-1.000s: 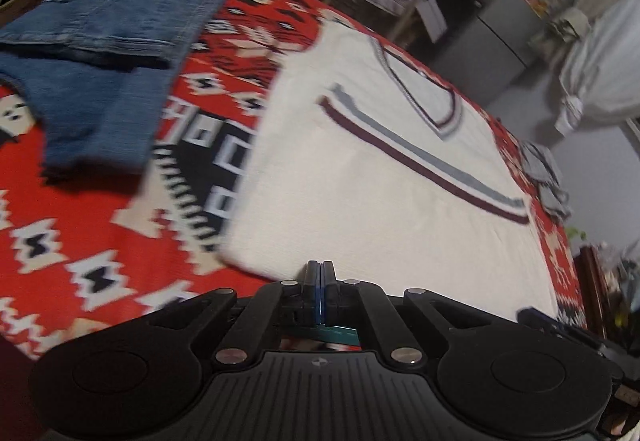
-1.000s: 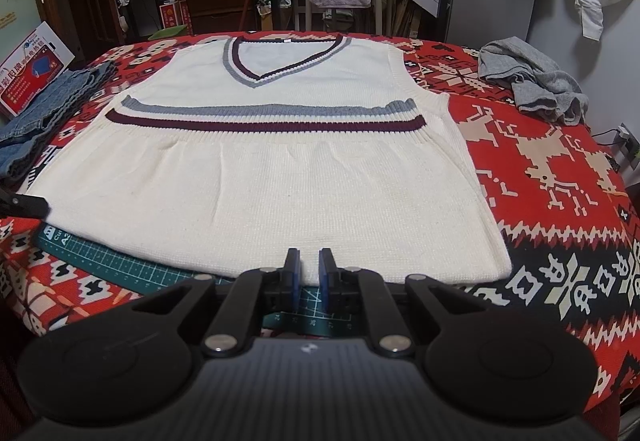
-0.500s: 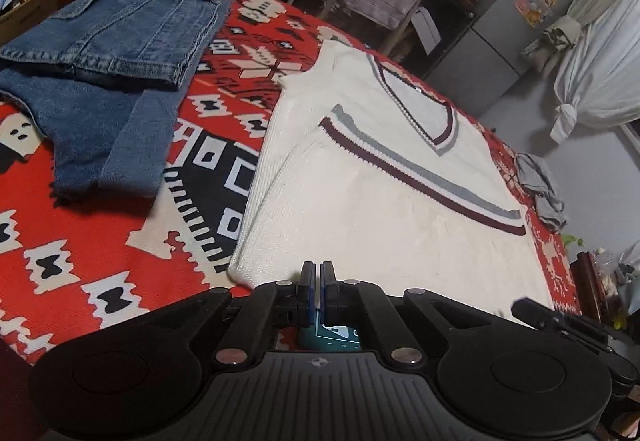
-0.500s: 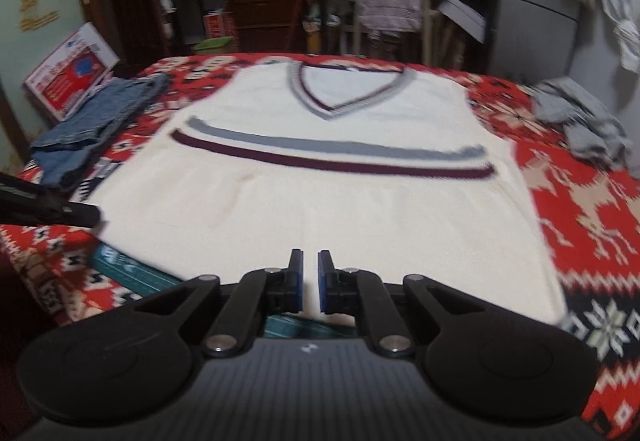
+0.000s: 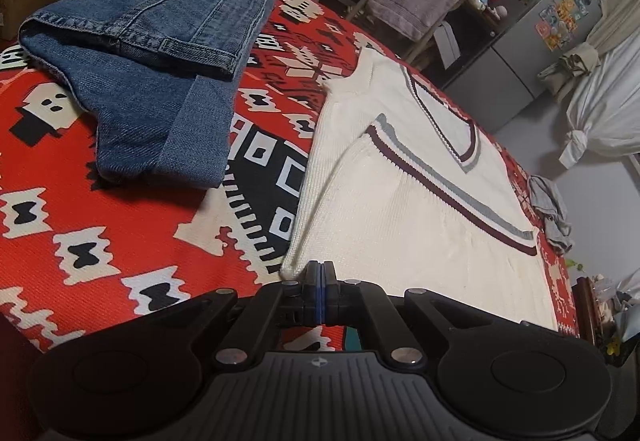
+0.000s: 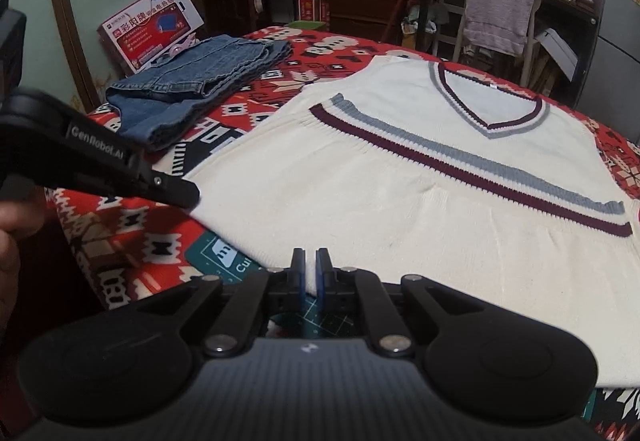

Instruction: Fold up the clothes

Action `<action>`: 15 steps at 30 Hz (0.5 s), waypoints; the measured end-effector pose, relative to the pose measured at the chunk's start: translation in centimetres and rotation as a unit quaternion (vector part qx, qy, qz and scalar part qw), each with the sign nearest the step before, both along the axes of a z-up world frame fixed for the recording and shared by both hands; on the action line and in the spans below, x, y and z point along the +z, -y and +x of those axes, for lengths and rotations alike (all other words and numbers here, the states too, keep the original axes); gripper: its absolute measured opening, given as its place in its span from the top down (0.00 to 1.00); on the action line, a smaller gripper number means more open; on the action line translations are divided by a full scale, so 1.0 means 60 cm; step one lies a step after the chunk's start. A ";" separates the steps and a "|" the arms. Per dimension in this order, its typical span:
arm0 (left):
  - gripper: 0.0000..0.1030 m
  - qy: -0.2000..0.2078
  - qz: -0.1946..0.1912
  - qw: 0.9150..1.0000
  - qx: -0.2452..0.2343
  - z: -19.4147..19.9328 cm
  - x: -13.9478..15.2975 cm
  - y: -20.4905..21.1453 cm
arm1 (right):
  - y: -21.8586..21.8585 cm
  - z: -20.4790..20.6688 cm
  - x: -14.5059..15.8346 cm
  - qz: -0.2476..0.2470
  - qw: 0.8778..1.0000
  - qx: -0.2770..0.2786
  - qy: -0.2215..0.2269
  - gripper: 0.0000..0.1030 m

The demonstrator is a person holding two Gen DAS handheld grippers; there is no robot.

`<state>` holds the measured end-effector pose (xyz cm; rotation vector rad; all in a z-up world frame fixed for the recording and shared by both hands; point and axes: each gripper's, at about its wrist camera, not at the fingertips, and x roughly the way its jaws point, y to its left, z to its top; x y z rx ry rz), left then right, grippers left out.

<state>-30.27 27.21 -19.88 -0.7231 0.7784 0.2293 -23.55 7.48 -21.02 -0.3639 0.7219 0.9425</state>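
A cream sleeveless knit vest [image 5: 400, 225] with maroon and grey stripes and a V-neck lies flat, front up, on the red patterned table cover [image 5: 120, 241]. My left gripper [image 5: 319, 265] is at the vest's near left hem corner, pads pressed together and shut on that corner. In the right wrist view the left gripper [image 6: 188, 197] covers the same corner of the vest [image 6: 420, 209]. My right gripper [image 6: 310, 261] sits at the near hem, further right. Its fingers stand a narrow gap apart, with nothing between them.
Folded blue jeans [image 5: 152, 53] lie on the table's left part. A crumpled grey garment [image 5: 548, 209] is at the far right edge. A green cutting mat [image 6: 224, 257] shows under the vest's hem. A chair with a towel [image 6: 496, 13] stands behind the table.
My left gripper moved in to the vest's hem corner and its small gap closed. My right gripper swung its view leftward along the hem, keeping its narrow gap.
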 end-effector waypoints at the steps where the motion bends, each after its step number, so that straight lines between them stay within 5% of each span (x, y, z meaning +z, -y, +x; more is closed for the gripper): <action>1: 0.98 0.001 -0.004 1.000 0.000 -0.001 -0.001 -0.002 | 0.004 -0.001 0.000 -0.001 1.000 0.001 0.002 0.95; 15: 0.98 0.009 -0.033 0.999 0.005 -0.005 -0.007 -0.013 | 0.153 0.062 0.009 -0.006 0.992 -0.124 -0.018 0.94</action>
